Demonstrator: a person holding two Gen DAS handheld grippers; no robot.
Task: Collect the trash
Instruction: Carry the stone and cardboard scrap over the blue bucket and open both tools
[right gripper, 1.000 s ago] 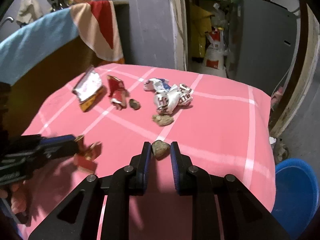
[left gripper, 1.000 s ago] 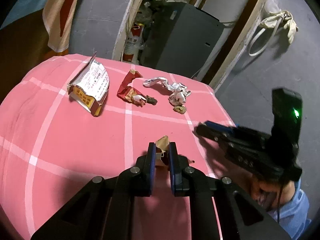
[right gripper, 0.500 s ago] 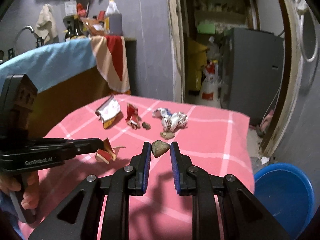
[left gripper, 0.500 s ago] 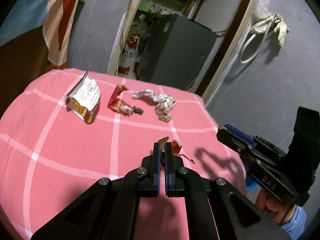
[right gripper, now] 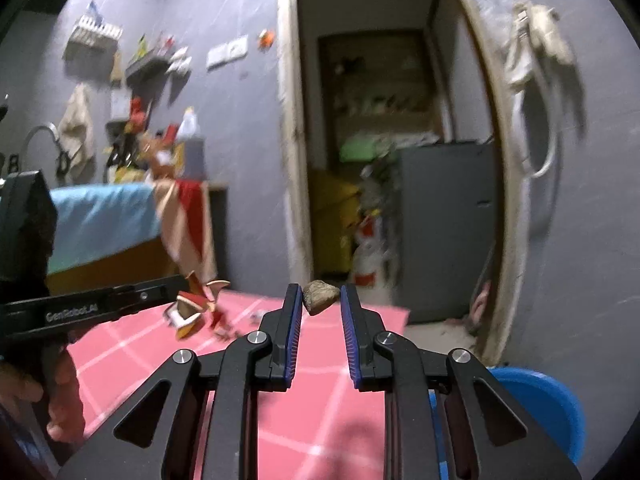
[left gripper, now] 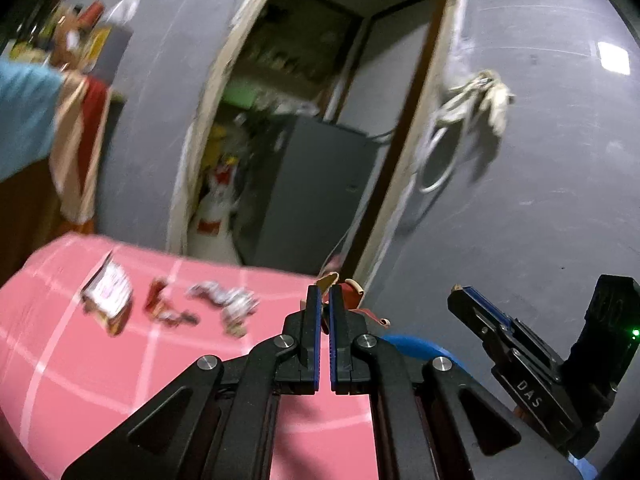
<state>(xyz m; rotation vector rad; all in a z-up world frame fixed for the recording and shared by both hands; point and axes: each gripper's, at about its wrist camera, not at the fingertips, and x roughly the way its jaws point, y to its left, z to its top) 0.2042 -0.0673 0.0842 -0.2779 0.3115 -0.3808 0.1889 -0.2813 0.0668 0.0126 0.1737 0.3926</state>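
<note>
My left gripper [left gripper: 324, 290] is shut on a torn red and tan wrapper [left gripper: 349, 291], held up in the air over the pink table's [left gripper: 100, 364] right end. From the right wrist the same wrapper [right gripper: 192, 308] hangs at the tip of the left gripper [right gripper: 182, 280]. My right gripper [right gripper: 320, 294] is shut on a small brown crumpled lump [right gripper: 319, 295], also lifted off the table [right gripper: 320, 420]. In the left wrist view the right gripper [left gripper: 464, 294] shows at the right. Still lying on the cloth are a foil packet [left gripper: 108, 290], a red wrapper [left gripper: 157, 300] and a crumpled white wrapper [left gripper: 230, 300].
A blue basin [right gripper: 536, 404] stands on the floor past the table's right edge, its rim [left gripper: 416, 344] showing behind my left fingers. An open doorway with a grey cabinet [left gripper: 312, 196] lies behind the table. A hand [right gripper: 60, 392] holds the left gripper's handle.
Both grippers rose from the cloth with their pieces and tilted up toward level. The left jaws closed tight on the wrapper. The table and remaining trash dropped lower in both views.
</note>
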